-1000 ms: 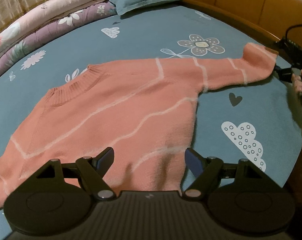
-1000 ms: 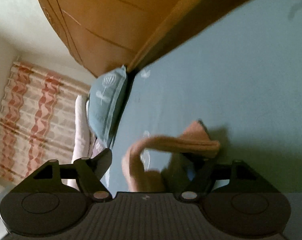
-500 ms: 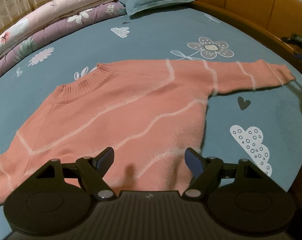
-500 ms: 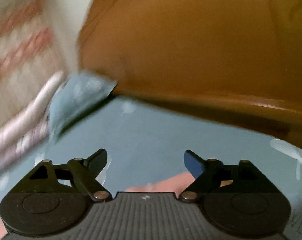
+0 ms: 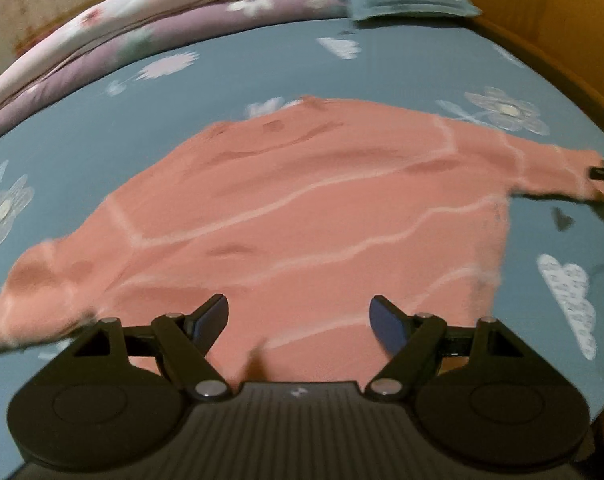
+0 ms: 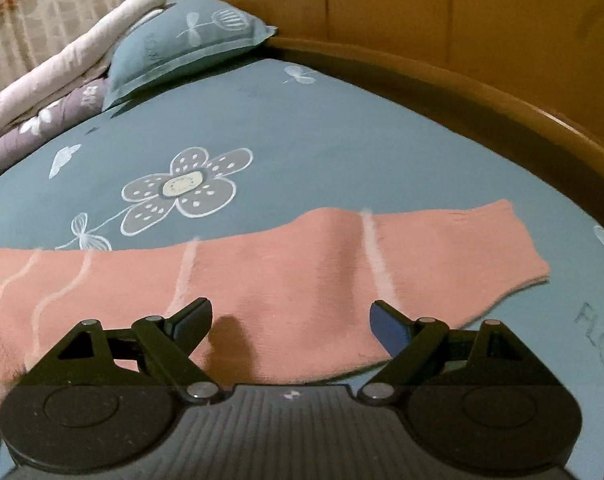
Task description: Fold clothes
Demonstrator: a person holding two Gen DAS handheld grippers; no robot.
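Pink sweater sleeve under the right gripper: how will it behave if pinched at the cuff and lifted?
Likely floppy: the sleeve lies limp with a soft hump on the bedsheet. Probably light, fuzzy knit, so unlikely to slip. It would likely drag the sweater body along.

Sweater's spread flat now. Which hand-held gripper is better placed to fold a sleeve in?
Likely the right hand-held gripper: it hovers open directly over the outstretched sleeve. The left hand-held gripper faces the sweater body.
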